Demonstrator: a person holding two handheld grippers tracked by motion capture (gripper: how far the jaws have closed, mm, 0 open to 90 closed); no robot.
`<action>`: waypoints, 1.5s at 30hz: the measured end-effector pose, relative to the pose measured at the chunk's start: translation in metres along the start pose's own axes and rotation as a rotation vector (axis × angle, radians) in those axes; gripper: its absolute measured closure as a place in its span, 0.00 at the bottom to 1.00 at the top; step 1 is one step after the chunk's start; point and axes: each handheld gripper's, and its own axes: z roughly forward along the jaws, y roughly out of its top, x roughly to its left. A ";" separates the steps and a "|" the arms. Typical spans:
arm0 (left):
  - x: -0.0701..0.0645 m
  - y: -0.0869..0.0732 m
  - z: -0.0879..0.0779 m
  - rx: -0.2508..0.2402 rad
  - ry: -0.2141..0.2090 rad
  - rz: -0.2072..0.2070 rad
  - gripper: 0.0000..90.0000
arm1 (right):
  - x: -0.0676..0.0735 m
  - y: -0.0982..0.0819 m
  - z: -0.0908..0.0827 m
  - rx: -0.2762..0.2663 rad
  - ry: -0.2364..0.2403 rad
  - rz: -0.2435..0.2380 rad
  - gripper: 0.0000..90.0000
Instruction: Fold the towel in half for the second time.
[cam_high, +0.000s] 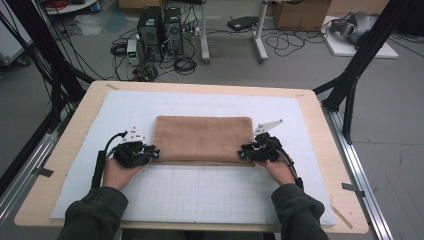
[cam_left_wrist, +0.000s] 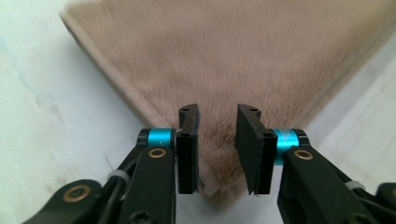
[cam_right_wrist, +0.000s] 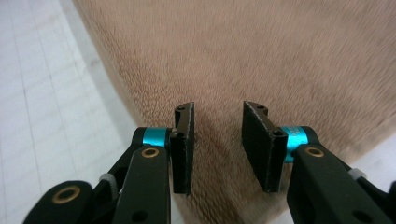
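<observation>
A folded tan towel (cam_high: 202, 137) lies flat on the white gridded mat (cam_high: 200, 195) at mid-table. My left gripper (cam_high: 152, 154) sits at the towel's near left corner, and my right gripper (cam_high: 242, 153) at its near right corner. In the left gripper view the left gripper (cam_left_wrist: 218, 113) has its jaws apart, with the towel's corner (cam_left_wrist: 219, 186) lying between and under them. The right gripper view shows the right gripper (cam_right_wrist: 219, 108) the same way, jaws apart over the towel's edge (cam_right_wrist: 219, 196). Neither pair of pads visibly presses on the cloth.
The mat covers most of the wooden table (cam_high: 65, 150), whose bare rim runs around it. Black frame posts (cam_high: 350, 85) stand at the table's far corners. Computer towers (cam_high: 160, 30) and cables lie on the floor beyond the far edge.
</observation>
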 end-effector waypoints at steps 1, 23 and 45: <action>-0.001 -0.004 0.002 -0.004 0.000 0.000 0.76 | 0.000 -0.004 0.000 -0.008 0.002 0.003 0.71; 0.007 -0.003 -0.016 -0.156 -0.043 -0.134 0.36 | 0.016 0.017 -0.014 -0.180 -0.034 0.027 0.26; 0.005 -0.003 -0.029 -0.152 -0.043 -0.125 0.09 | 0.025 0.002 -0.033 -0.225 -0.072 0.015 0.13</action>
